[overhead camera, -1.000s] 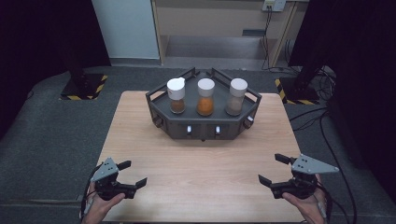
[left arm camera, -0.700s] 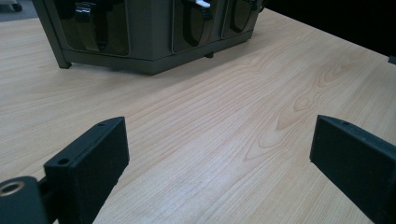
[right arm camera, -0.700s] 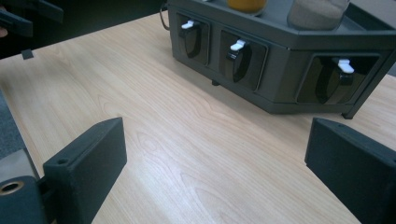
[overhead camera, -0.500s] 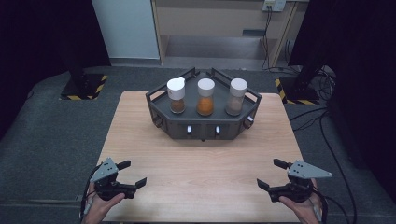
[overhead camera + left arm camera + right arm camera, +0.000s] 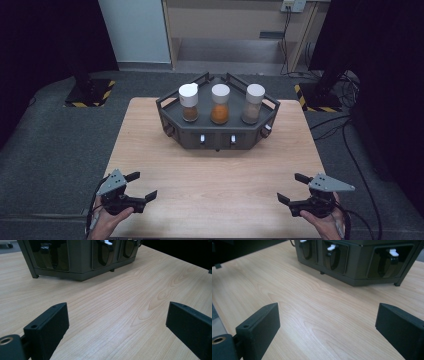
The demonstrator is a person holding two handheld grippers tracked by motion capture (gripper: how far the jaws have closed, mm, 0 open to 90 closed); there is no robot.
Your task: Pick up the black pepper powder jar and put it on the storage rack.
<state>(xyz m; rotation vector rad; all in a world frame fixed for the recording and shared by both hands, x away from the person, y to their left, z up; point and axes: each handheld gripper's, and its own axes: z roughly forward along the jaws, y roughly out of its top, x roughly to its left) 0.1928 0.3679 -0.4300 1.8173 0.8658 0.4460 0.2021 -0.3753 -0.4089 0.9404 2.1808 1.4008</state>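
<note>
The left gripper (image 5: pixel 141 186) hovers over the near left corner of the tabletop (image 5: pixel 215 185), its jaws spread wide apart with nothing between them. The right gripper (image 5: pixel 292 187) sits at the near right corner, jaws likewise wide apart and empty. Both are well apart from the dark rack (image 5: pixel 217 132) that stands at the far middle of the tabletop.

Three white-capped jars stand in a row on the rack: the left jar (image 5: pixel 189 102) holds brown powder, the middle jar (image 5: pixel 220 104) orange, the right jar (image 5: pixel 253 104) a greyish brown. The jars' labels are too small to read.

In the left gripper view the rack's (image 5: pixel 75 260) top is cut off by the upper edge, so only its front face with dark recesses and a white lever (image 5: pixel 106 242) is seen. The right gripper view shows the same face (image 5: pixel 359 262), again cropped above, with white levers (image 5: pixel 332 247) partly lost in shadow. The person's hands are cut off at the near edge of the high view.
</note>
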